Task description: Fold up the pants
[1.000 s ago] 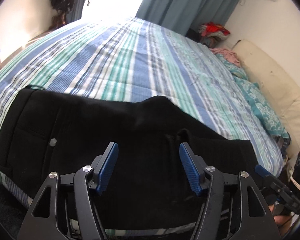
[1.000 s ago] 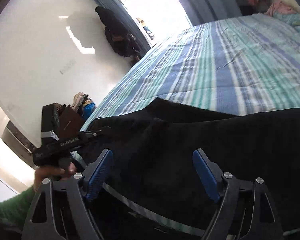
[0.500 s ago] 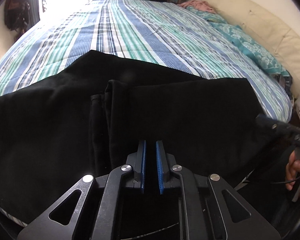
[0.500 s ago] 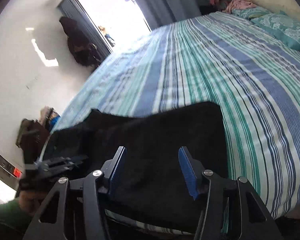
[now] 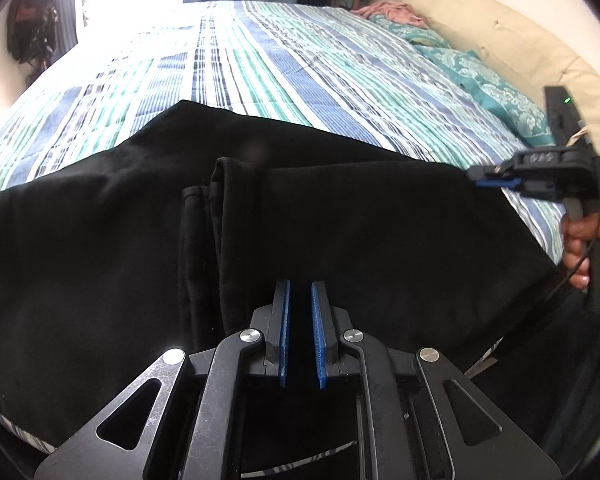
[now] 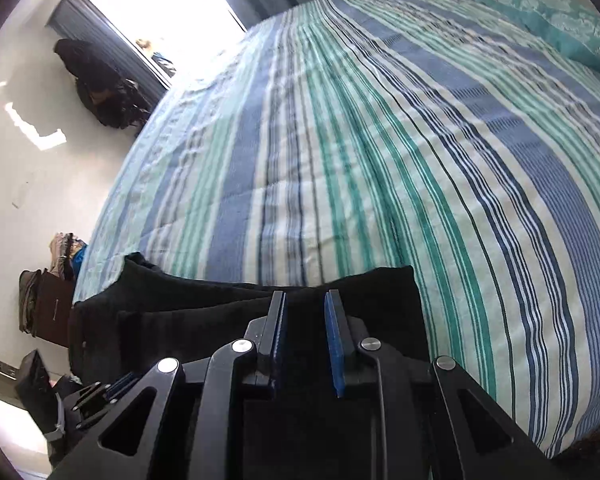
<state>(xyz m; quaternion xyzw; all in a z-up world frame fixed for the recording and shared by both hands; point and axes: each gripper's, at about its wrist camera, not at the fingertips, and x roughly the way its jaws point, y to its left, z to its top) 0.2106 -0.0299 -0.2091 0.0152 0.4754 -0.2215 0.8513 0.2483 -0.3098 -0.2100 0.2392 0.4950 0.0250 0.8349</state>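
With the black cloth pants (image 5: 340,220) spread on the striped blue-green bedspread (image 5: 300,68) beneath both tools, the left gripper (image 5: 301,292) pinched their near edge while the right gripper (image 6: 305,300) was closing over the hem end; equal, secure bites should keep the fold square.

Under and ahead of the left gripper (image 5: 301,292), whose pads (image 5: 285,332) are blue on a black frame, the pants (image 5: 340,220) are plain black. Beyond them the bedspread (image 5: 284,68) is striped in blue, teal, white and thin dark lines. To its far right lie a teal floral pillow (image 5: 496,92) and a cream headboard (image 5: 500,36).
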